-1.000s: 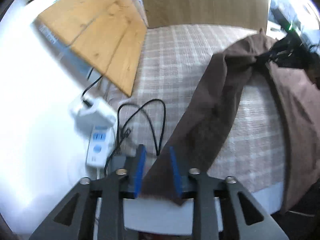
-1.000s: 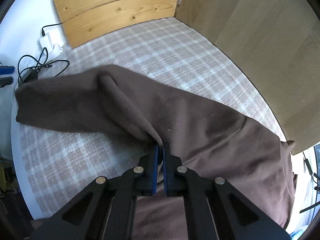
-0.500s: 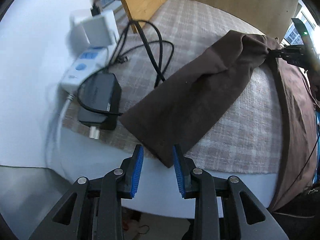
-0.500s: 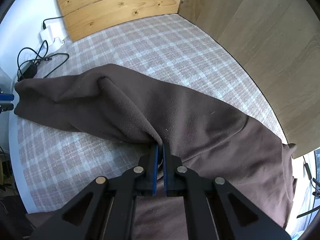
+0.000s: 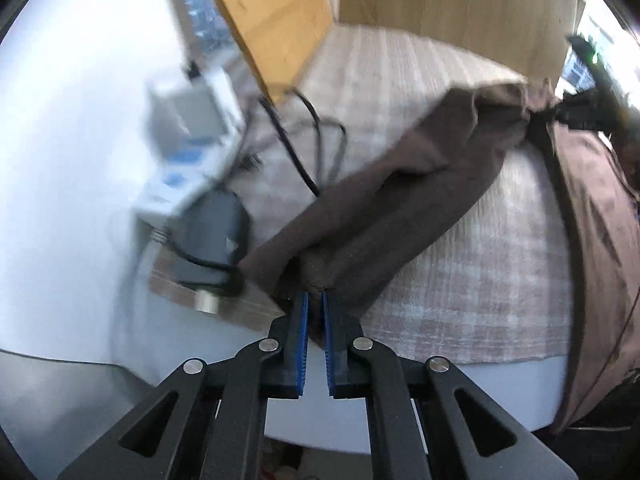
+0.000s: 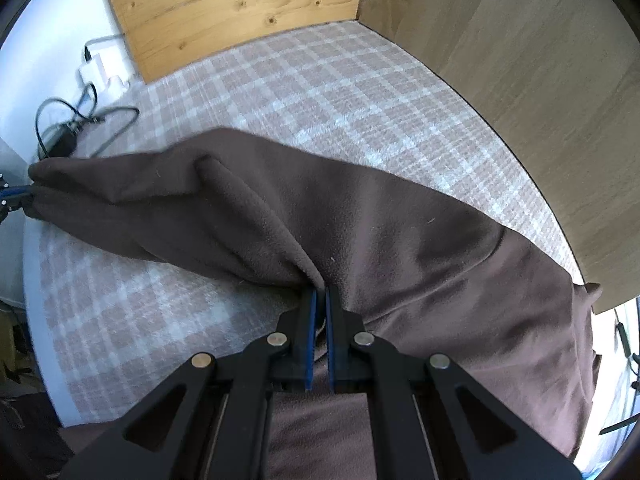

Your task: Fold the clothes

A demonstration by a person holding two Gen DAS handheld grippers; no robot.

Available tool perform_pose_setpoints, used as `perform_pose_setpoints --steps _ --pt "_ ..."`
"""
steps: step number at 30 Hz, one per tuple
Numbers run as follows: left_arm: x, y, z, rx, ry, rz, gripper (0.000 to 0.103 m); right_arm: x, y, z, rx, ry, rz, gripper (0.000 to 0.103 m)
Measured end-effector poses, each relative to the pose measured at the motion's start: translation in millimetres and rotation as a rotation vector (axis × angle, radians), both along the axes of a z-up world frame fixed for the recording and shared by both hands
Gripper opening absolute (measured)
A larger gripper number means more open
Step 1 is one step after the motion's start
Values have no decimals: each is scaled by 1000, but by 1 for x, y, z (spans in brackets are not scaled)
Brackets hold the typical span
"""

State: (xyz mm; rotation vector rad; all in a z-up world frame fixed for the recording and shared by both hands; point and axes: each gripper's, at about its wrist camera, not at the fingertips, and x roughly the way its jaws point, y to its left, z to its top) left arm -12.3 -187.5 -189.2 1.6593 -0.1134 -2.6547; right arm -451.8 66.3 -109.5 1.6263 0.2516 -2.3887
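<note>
A brown fleece garment (image 6: 360, 216) lies across a checked tablecloth (image 6: 320, 92); one long part (image 5: 400, 200) stretches toward the left edge of the table. My left gripper (image 5: 314, 300) is shut on the end of that long part, near the table's edge. My right gripper (image 6: 319, 296) is shut on a fold in the middle of the garment. The left gripper shows small at the far left of the right wrist view (image 6: 12, 196). The right gripper shows at the far right of the left wrist view (image 5: 580, 112).
A white power strip (image 5: 188, 160), a black adapter (image 5: 216, 232) and black cables (image 5: 296, 152) lie at the cloth's left end, next to the left gripper. Wooden panels (image 6: 240, 12) and a board wall (image 6: 540, 80) bound the far sides. The garment's right part hangs over the table edge (image 5: 592, 260).
My left gripper was open half a second ago just short of the long part's end; it has moved forward and shut on it. My right gripper keeps its hold, barely moved.
</note>
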Motion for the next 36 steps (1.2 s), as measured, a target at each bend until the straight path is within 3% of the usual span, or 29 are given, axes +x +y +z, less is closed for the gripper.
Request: perform_pose_setpoints --steps 3,5,10,12,16,22,31,32,33,36 --pt "13 -3 36 -62 91 -32 6 4 4 14 -39 18 -6 4" --pt "26 5 39 -63 120 -68 7 9 4 16 -37 21 -2 4" --pt "56 40 -24 8 -113 -181 9 20 -6 -9 74 -44 61 4" --pt "63 45 -28 42 -128 -184 10 21 -8 -12 100 -49 72 4" --pt "60 21 -7 66 -74 -124 12 19 -12 -13 169 -59 93 5" --pt "44 -38 0 187 -45 34 17 19 -14 -11 185 -64 103 5" --pt "-3 5 -60 4 -155 -102 24 18 -12 -18 188 -77 100 5" --pt "-3 14 -66 -28 -161 -128 21 17 -12 -19 185 -78 99 5" --pt "-2 22 -67 -58 -146 -158 5 16 -12 -19 181 -79 97 5" --pt "1 30 -60 -101 -117 -176 3 12 -3 -12 90 -72 72 6"
